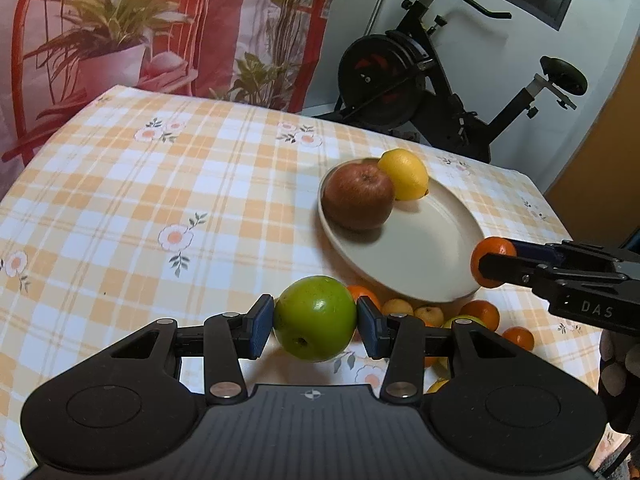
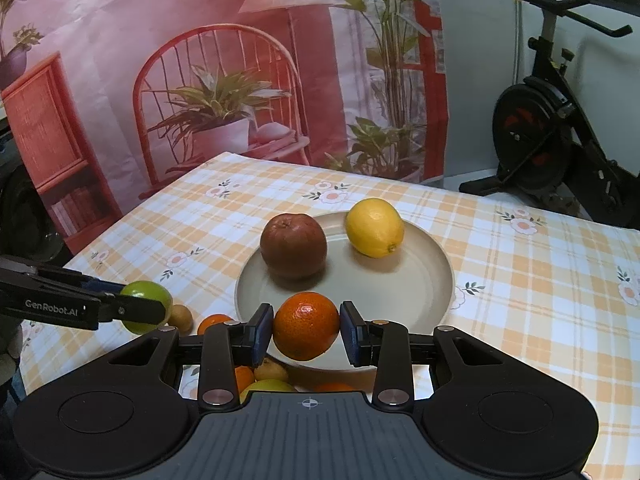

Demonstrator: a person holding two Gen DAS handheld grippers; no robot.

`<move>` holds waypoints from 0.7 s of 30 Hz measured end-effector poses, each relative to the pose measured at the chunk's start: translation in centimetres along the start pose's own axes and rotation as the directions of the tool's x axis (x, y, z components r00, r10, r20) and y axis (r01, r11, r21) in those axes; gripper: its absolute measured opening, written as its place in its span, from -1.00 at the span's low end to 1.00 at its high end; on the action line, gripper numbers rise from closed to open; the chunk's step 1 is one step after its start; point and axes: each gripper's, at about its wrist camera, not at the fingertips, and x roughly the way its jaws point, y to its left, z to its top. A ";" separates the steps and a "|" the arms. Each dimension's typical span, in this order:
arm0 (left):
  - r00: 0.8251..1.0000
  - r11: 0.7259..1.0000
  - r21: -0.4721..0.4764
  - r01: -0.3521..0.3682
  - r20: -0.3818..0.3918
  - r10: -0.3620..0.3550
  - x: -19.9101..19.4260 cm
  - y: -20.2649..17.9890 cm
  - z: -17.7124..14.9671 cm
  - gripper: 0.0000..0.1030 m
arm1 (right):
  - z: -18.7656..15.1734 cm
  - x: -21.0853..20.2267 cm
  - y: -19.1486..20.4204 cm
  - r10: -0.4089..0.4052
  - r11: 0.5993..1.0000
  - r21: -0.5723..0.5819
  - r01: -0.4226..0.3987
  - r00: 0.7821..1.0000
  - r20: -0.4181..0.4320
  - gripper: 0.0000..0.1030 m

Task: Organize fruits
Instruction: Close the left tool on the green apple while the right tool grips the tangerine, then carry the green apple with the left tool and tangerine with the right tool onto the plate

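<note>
A table under a yellow-and-white checked tablecloth [image 2: 520,280] with small flower prints stands before a printed backdrop [image 2: 200,60] showing a red chair, a lamp and potted plants; a black exercise bike [image 1: 420,68] stands at the far right. On the cloth sits a beige plate [image 2: 400,292] with 2 fruits on its far side: a red-brown apple [image 2: 293,245] at the left and a lemon [image 2: 375,227] at the right, close together.

The left gripper [image 1: 315,322] has its 2 blue pads pressed against the sides of a green apple [image 1: 315,318], jaws partly closed around it, holding it clear of the cloth, near and left of the plate. The right gripper [image 2: 306,326] clamps a mandarin [image 2: 306,326] between narrowly set pads, at the plate's near rim; from the left wrist view that mandarin sits at the plate's right edge.

On the cloth just near the plate lies a heap of loose fruit [image 1: 460,320]: several more mandarins, some small yellowish fruits and 1 pale green one, partly hidden behind the gripper bodies.
</note>
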 end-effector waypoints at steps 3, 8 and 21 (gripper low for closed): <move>1.000 1.000 0.015 0.004 0.005 -0.004 0.1 -0.4 0.4 -0.08 | 0.0 0.0 -0.1 -0.002 1.000 0.001 0.002 1.000 0.001 -0.35; 1.000 0.998 0.053 0.016 0.014 -0.017 0.3 -1.5 1.4 -0.08 | 0.0 0.0 -0.8 -0.015 1.000 0.000 0.015 1.000 -0.003 -0.35; 0.998 0.982 0.184 0.049 -0.039 -0.042 5.4 -5.7 3.9 -0.08 | 0.7 1.0 -3.8 -0.062 0.998 -0.027 0.061 0.998 -0.032 -0.35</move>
